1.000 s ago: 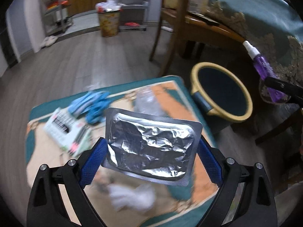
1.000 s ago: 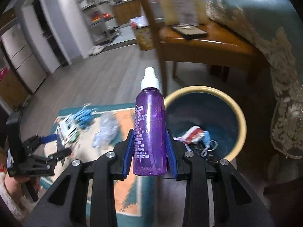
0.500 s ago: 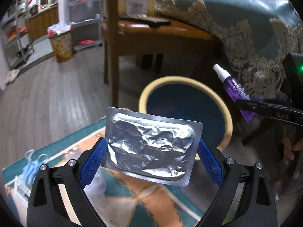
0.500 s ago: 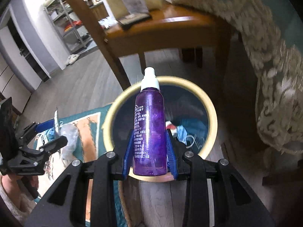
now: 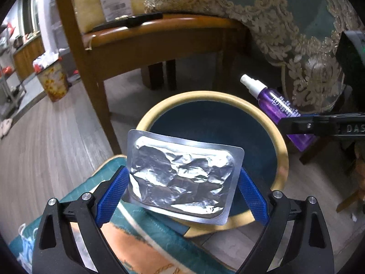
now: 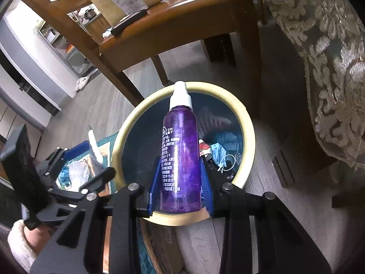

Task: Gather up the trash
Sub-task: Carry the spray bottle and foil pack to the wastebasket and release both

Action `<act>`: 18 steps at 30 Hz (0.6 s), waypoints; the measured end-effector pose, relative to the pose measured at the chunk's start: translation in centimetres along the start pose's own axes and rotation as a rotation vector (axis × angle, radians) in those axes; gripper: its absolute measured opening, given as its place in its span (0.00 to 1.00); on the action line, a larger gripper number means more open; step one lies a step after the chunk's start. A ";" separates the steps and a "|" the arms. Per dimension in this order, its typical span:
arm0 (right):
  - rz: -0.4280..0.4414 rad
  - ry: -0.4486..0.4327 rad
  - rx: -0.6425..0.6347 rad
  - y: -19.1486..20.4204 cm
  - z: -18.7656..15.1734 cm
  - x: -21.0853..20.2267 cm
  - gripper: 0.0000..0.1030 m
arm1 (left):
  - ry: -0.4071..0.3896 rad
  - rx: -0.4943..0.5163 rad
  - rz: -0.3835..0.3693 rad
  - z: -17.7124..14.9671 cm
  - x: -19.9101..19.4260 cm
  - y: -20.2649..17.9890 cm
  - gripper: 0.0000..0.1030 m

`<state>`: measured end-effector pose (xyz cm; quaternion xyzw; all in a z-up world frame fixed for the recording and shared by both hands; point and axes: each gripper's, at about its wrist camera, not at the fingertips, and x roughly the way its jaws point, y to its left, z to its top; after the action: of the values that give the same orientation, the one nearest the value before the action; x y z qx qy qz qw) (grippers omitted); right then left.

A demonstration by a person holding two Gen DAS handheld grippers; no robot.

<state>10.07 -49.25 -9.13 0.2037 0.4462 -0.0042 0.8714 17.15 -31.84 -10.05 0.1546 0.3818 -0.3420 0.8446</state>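
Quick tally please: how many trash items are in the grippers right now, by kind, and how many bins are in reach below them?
Foil blister packs: 1, foil pack in the left gripper
Spray bottles: 1, purple bottle in the right gripper
Bins: 1, round bin below both
Total: 3

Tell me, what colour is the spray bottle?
Purple, with a white spray top; the bottle shows best in the right wrist view.

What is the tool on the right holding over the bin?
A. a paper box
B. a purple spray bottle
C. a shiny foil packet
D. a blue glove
B: the right tool has its blue pads pressed on both sides of the purple spray bottle, with the trash bin below it.
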 end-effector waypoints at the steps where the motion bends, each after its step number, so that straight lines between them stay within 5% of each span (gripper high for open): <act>1: 0.001 0.002 -0.002 0.0 0.0 0.1 0.31 | 0.000 -0.005 -0.003 0.1 0.3 0.0 0.90; 18: 0.028 0.006 0.078 -2.2 -0.3 0.5 0.31 | 0.011 -0.027 -0.030 -0.2 2.3 0.6 0.92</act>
<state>9.71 -51.03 -10.43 0.2439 0.4453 -0.0087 0.8615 18.56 -32.41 -11.93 0.1396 0.3934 -0.3484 0.8393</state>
